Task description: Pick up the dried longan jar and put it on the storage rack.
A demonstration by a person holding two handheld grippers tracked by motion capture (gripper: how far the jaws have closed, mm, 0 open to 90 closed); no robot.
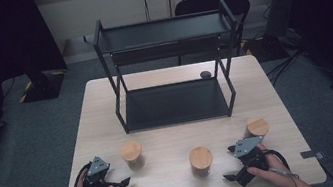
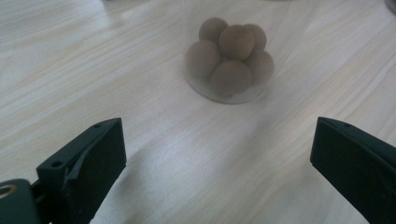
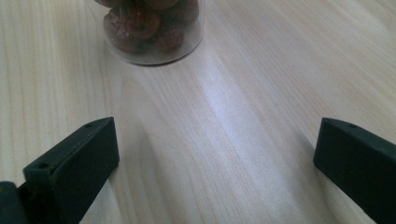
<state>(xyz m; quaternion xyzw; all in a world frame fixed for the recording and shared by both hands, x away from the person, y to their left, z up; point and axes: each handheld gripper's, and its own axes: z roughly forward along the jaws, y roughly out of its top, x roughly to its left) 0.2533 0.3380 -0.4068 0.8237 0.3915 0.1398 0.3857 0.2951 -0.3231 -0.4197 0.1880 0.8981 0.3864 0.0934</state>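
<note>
My left gripper (image 1: 124, 185): jaws spread wide, grasping nothing, low over table (image 1: 171, 133).
My right gripper (image 1: 227, 164): likewise spread, empty.
Jars: left jar (image 1: 132, 154), middle jar (image 1: 201, 161), right jar (image 1: 257, 128), each wooden-lidded, well apart.
Rack (image 1: 168, 64): beyond, at far edge.

Lab: bare test table (image 1: 171, 138), cables (image 1: 291, 61)

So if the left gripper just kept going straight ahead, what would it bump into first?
Most likely the clear jar of round brown balls, which stands straight ahead of the open left gripper with bare table between them. From above it looks like the middle jar, though that's uncertain.
</note>
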